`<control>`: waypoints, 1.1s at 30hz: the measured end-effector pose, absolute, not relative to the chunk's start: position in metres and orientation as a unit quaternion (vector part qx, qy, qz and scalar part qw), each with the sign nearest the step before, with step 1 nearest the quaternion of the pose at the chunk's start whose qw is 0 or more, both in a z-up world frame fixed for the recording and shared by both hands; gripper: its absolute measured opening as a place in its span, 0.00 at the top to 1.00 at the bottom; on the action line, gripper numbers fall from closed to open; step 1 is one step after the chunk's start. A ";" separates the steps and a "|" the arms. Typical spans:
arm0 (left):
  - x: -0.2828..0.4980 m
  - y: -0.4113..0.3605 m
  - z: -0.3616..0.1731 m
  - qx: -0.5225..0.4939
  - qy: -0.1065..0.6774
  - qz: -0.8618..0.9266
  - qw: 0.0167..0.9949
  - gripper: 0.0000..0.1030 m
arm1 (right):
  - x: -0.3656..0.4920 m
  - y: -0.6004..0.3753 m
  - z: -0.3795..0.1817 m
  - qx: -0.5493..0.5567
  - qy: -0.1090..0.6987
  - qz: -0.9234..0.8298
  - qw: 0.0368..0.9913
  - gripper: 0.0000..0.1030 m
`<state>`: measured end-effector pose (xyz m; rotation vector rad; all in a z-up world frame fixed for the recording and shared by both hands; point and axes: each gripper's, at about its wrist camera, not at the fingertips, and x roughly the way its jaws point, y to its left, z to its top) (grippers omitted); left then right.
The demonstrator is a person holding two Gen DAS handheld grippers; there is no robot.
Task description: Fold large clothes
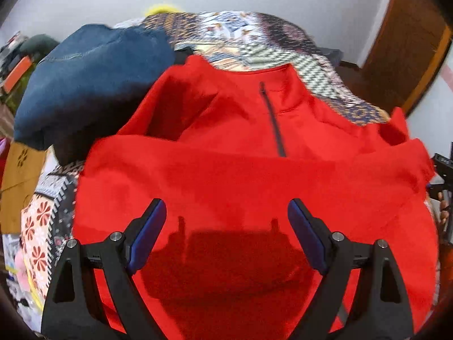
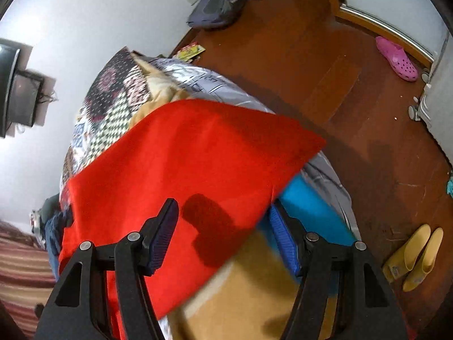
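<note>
Left gripper [image 1: 226, 215] hangs over the lower part of the red pullover [image 1: 240, 175], fingers [image 1: 150, 235] spread wide w/ nothing between them; their shadow falls on the red cloth just below. Right gripper [image 2: 223, 221] likewise wide apart, fingers [image 2: 162, 238] gripping nothing, poised over the pullover's [image 2: 181, 164] side edge where it meets a tan cloth [image 2: 249, 289] and a bright blue cloth [image 2: 311, 209].

The pullover lies spread on the bed, front up, dark short zip [image 1: 273, 119] running down from the collar, which is at the far end in the left view. A fold of red runs across the chest, and the left shoulder area is bunched up into a ridge. In the right view one corner of the red cloth juts out past the bed edge, over a grey sheet [image 2: 220, 85].

Beyond the collar, a patterned quilt [image 1: 240, 42] covers the bed. To the left of the pullover sits a heap of blue denim [image 1: 90, 68], w/ a mustard-brown cloth [image 1: 19, 181] and a flower-print cover [image 1: 39, 226] nearer the left edge.

Right view, farther off: brown wood floor [image 2: 325, 56], yellow boots [image 2: 413, 257] near the bed, a pink clog [image 2: 396, 56] by the door frame, a grey bag [image 2: 218, 5] against the white wall
</note>
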<state>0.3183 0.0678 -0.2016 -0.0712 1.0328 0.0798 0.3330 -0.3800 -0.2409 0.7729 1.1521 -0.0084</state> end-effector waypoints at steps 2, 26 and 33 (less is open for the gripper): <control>0.317 0.071 -0.206 -0.029 0.495 0.052 0.867 0.15 | 0.342 -0.381 -0.244 0.353 0.532 -0.018 0.769 0.39; 0.269 0.075 -0.175 0.017 0.442 0.054 0.895 0.15 | 0.283 -0.309 -0.051 0.154 0.267 -0.015 0.951 0.92; 0.255 0.078 -0.168 0.013 0.429 0.045 0.902 0.15 | 0.260 -0.228 -0.013 0.060 0.228 0.088 0.968 0.92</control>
